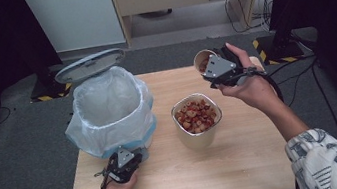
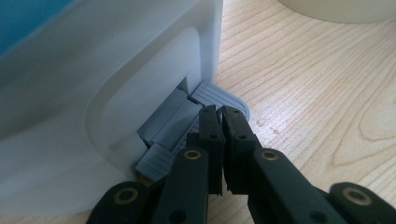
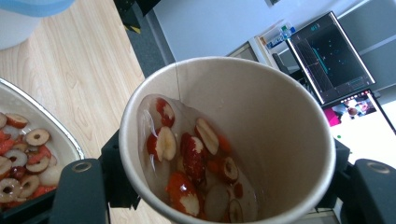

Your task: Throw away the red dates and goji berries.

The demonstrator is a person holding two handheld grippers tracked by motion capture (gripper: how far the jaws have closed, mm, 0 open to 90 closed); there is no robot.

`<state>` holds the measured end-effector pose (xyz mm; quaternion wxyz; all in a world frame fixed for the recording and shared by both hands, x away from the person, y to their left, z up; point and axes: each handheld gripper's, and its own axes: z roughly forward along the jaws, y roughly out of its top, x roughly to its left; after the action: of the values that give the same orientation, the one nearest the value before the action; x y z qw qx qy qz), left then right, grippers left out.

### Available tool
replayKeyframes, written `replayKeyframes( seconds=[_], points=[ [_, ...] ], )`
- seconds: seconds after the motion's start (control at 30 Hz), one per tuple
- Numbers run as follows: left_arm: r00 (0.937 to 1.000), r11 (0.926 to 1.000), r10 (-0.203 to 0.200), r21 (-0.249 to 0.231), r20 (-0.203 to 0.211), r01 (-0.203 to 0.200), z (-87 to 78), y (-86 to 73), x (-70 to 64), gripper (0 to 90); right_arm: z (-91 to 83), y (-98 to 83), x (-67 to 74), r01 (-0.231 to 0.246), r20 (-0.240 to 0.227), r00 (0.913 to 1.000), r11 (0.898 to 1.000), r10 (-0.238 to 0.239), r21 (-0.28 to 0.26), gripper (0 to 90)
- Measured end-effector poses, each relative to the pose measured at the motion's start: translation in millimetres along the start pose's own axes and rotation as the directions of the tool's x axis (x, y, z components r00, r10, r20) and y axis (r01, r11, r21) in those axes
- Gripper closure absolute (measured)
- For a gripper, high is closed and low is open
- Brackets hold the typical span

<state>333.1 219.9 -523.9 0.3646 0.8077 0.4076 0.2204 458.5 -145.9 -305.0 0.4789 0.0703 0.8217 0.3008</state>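
The paper cup of fruit slices sits clamped in the right gripper, raised beyond the bowl. The left gripper, jaws together, presses the bin's pedal, probably to keep the lid up for dumping

Paper cup: tan
Fruit slices: red, cream
Bin pedal: grey, ribbed
Table: light woodgrain
Sleeve: white, blue print

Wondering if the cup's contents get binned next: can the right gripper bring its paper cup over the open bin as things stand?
Probably yes. The lid stands up, the bin mouth is open, and the right gripper holds the paper cup above the table; only the tub sits low between.
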Motion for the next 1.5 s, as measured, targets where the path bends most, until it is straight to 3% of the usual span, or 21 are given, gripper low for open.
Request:
replayKeyframes(
  seconds=[0.33, 0.57, 1.1, 1.37, 1.5],
  points=[
    [1.0000, 1.0000, 0.000, -0.001, 0.000, 0.000, 0.1, 0.0, -0.1, 86.3, -3.9, 1.4, 4.8, 0.087, 0.013, 0.9961, 0.996, -0.087, 0.008, 30.0],
    [1.0000, 1.0000, 0.000, -0.001, 0.000, 0.000, 0.1, 0.0, -0.2, 86.3, -6.3, 5.4, 10.1, 0.159, 0.024, 0.9869, 0.987, -0.160, 0.020, 30.0],
    [1.0000, 1.0000, -0.002, 0.000, 0.001, 0.002, 0.1, 0.0, -0.3, 86.3, -9.6, 12.9, 5.0, 0.197, 0.032, 0.9797, 0.980, -0.198, 0.019, 30.1],
    [1.0000, 1.0000, -0.002, 0.000, 0.002, 0.002, 0.1, 0.0, -0.4, 86.3, -15.5, 18.5, -0.8, 0.244, 0.047, 0.9684, 0.969, -0.245, 0.027, 30.2],
    [1.0000, 1.0000, -0.005, -0.001, 0.003, 0.005, 0.1, 0.0, -0.3, 86.3, -17.7, 21.0, -2.0, 0.282, 0.063, 0.9567, 0.959, -0.284, 0.038, 30.3]
  ],
)
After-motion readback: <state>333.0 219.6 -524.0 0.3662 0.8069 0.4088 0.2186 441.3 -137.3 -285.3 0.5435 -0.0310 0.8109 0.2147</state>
